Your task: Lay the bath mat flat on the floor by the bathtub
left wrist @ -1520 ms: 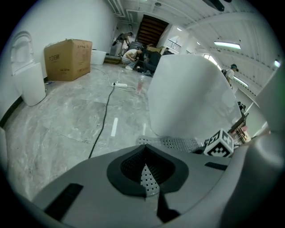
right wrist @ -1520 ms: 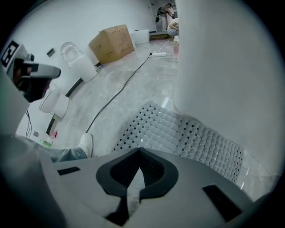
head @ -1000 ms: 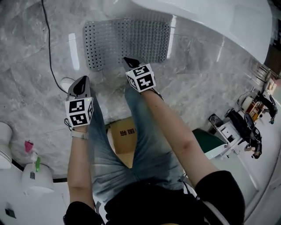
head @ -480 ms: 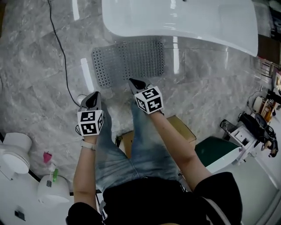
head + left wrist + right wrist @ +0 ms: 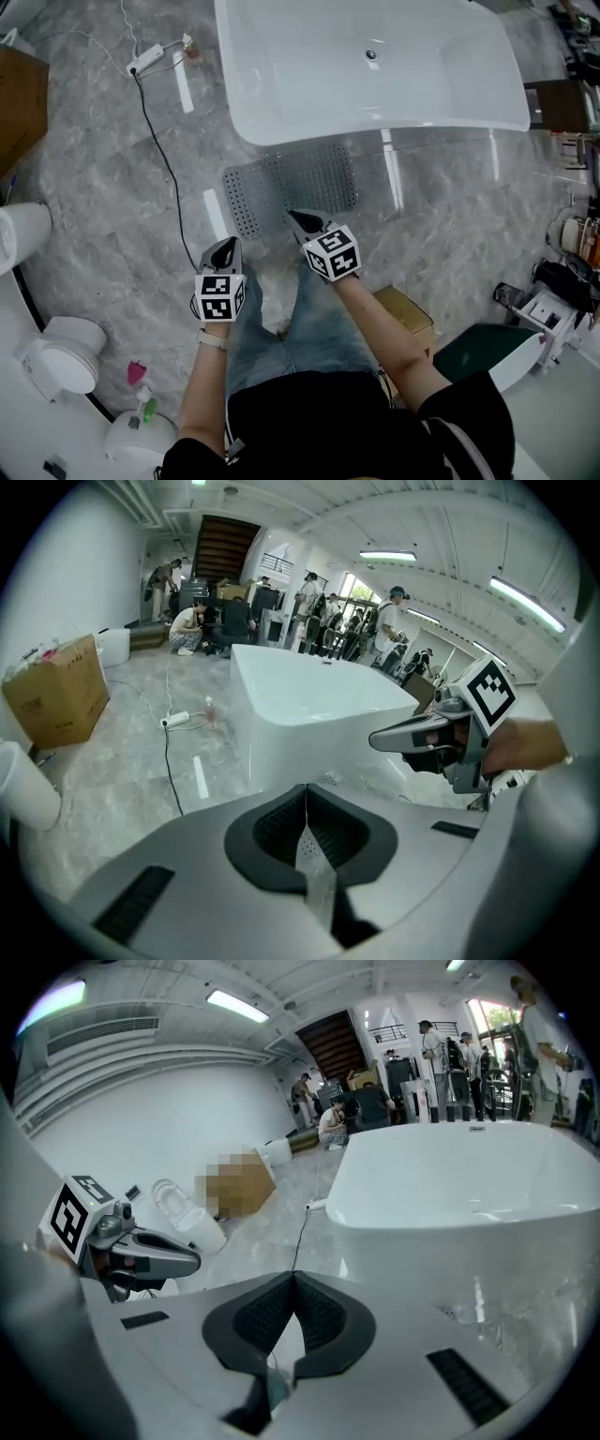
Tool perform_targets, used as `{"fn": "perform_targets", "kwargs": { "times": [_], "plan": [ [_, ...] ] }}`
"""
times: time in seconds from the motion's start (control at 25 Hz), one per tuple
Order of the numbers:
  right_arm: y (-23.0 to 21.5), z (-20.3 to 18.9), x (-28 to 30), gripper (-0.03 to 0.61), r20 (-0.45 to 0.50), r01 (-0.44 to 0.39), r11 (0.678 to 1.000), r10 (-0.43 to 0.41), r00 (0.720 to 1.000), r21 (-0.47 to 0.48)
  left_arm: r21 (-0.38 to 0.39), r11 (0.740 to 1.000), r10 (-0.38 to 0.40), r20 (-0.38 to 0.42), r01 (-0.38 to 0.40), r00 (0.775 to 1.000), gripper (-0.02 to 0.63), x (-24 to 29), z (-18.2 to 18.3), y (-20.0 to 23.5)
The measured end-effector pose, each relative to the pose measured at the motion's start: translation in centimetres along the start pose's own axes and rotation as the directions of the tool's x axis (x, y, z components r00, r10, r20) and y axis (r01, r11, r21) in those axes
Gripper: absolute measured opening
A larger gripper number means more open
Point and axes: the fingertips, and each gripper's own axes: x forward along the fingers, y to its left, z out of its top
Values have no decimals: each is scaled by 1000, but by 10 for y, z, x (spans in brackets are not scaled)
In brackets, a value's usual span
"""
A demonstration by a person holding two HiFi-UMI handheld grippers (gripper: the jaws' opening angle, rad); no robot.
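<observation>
Jaws are closing tip to tip with nothing between them on both the left gripper (image 5: 305,791) and the right gripper (image 5: 293,1283). Each gripper's own view is showing this up close, while the head view is giving only their dark tips from above. Just beyond those tips, the head view alone is showing the bath mat (image 5: 291,187) whole. It is grey, dotted with rows of small holes, and lying flat on the marble floor (image 5: 450,216) just beside the white bathtub (image 5: 375,122). The gripper views are hiding nearly all of the mat behind their own jaws, yet are catching people (image 5: 389,621) far across the room.
</observation>
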Motion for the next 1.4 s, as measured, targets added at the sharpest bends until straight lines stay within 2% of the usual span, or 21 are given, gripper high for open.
{"fn": "perform_targets", "kwargs": {
  "times": [0.16,0.36,0.6,0.8,1.12,1.4],
  "plan": [
    [18,42,-45,25,50,-7,1000,8,999,-22,4,1000,10,44,-10,999,20,-42,38,-14],
    [41,104,-90,25,140,-15,996,28,990,-92,52,997,45,145,-53,988,20,-92,104,-16],
    [75,168,-146,25,246,-20,987,59,967,-156,92,990,77,280,-106,957,20,-155,176,-29],
    [102,220,-189,25,316,-17,973,91,944,-229,104,987,79,356,-123,931,20,-196,223,-38],
    [136,287,-252,25,432,12,950,131,892,-312,167,977,30,506,-132,862,20,-256,299,-53],
    [166,322,-297,25,504,41,925,167,847,-377,178,979,-27,608,-103,793,20,-305,337,-72]
  ]
}}
